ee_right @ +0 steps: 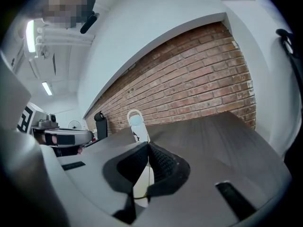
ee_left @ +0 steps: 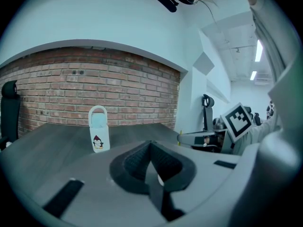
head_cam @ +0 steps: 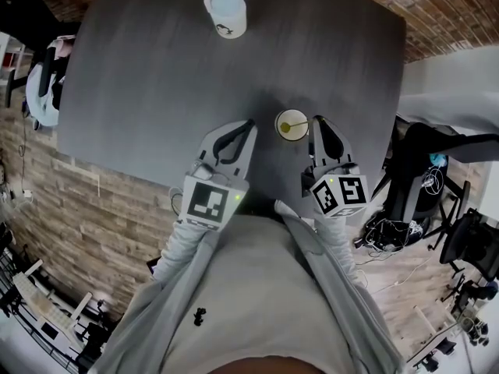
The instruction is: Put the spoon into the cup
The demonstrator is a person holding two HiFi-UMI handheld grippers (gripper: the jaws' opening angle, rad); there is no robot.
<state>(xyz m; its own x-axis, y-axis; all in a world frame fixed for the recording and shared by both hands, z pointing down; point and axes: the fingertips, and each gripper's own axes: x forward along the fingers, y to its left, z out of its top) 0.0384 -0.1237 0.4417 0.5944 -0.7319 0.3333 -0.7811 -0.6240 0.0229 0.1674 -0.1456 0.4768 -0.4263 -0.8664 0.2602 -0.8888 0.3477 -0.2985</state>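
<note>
Head camera steeply above table point(head_cam: 156, 92)

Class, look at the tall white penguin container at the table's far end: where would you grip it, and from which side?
Probably take the penguin container by its straight body, below the top loop, coming level from the near side: it stands upright with open table around.

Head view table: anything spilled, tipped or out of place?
Nothing stands out. The small pale round cup stands upright beside the right gripper with a yellow spoon inside; the white penguin-print container stands upright at the dark grey table's far edge. No spill shows.
</note>
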